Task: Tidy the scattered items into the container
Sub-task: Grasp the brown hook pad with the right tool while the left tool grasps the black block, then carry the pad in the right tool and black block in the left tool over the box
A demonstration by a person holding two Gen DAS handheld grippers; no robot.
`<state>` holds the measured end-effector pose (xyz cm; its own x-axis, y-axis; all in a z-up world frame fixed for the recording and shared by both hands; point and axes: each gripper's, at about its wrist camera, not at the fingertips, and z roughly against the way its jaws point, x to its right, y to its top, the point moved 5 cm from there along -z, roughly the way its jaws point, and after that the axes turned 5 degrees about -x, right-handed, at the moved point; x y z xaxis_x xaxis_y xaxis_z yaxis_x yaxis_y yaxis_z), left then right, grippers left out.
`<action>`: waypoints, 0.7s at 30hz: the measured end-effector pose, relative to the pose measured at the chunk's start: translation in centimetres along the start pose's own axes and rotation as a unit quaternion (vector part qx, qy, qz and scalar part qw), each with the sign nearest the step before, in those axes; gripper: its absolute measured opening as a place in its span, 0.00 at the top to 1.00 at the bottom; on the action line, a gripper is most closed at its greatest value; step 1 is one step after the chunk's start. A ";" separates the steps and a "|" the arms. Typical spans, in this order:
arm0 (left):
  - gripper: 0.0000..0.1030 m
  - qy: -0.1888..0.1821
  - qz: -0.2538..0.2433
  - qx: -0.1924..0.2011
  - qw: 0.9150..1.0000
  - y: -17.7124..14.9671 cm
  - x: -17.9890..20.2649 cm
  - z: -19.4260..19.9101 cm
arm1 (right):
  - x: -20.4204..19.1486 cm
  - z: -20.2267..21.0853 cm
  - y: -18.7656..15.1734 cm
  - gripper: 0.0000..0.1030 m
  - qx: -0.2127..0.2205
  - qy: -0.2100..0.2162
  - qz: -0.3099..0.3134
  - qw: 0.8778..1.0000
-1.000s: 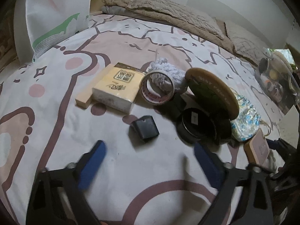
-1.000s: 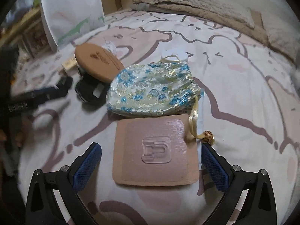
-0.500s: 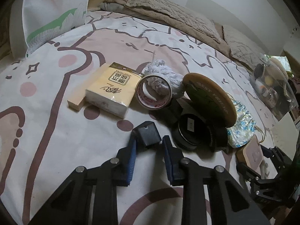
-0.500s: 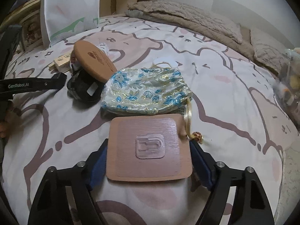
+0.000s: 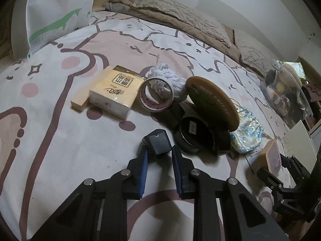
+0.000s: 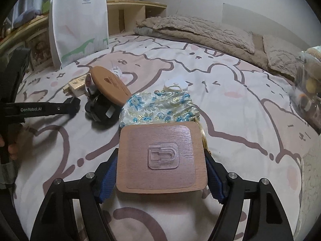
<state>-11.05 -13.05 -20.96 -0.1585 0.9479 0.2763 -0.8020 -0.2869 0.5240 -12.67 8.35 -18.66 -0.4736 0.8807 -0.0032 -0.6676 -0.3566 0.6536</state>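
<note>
My left gripper (image 5: pixel 159 154) is shut on a small dark grey box (image 5: pixel 157 143) and holds it just above the bed sheet. My right gripper (image 6: pixel 161 167) is shut on a flat brown square board (image 6: pixel 160 156) with a clear plastic hook on it, lifted off the sheet. The board also shows in the left wrist view (image 5: pixel 269 158). Scattered on the bed are a yellow tissue pack (image 5: pixel 115 94), a tape roll (image 5: pixel 156 94), a white cloth (image 5: pixel 168 76), a round black tin with a tilted wooden lid (image 5: pixel 210 104), and a floral drawstring pouch (image 6: pixel 158 107).
A white paper bag (image 6: pixel 79 22) stands at the bed's far left edge. A clear plastic container (image 5: pixel 286 92) with small items sits at the right. A wooden block (image 5: pixel 80 98) lies beside the tissue pack. Beige blankets and pillows (image 6: pixel 200 32) line the far side.
Both grippers closed: the left on the dark box, the right on the brown board. Both items have since risen slightly off the sheet.
</note>
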 end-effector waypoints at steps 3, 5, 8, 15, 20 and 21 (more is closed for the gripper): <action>0.77 0.004 -0.013 0.006 1.000 -0.1 0.7 0.4 | 0.1 0.4 -0.1 0.25 0.002 0.004 -0.005 1.000; 0.77 0.008 -0.020 0.012 1.000 0.0 1.0 0.7 | 0.3 0.6 -0.2 0.25 0.002 0.004 -0.012 1.000; 0.77 0.006 -0.026 0.029 0.999 0.2 1.5 1.6 | 0.7 1.1 -0.2 0.25 0.005 0.005 -0.021 1.000; 0.77 0.003 -0.043 0.071 0.996 0.7 3.4 4.0 | 2.2 3.8 0.8 0.25 0.032 0.001 -0.040 0.999; 0.77 -0.007 -0.061 0.081 0.995 0.6 5.3 4.6 | 4.1 6.3 1.5 0.25 0.061 -0.003 -0.066 0.996; 0.77 -0.005 -0.066 0.086 0.994 0.6 5.8 4.8 | 4.4 6.8 1.6 0.25 0.068 -0.005 -0.070 0.995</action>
<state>-9.70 -8.44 -15.16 -0.0512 0.9776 0.2040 -0.7056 -0.1799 0.6854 -11.94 13.74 -12.44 -0.3746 0.9224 -0.0943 -0.6421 -0.1847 0.7441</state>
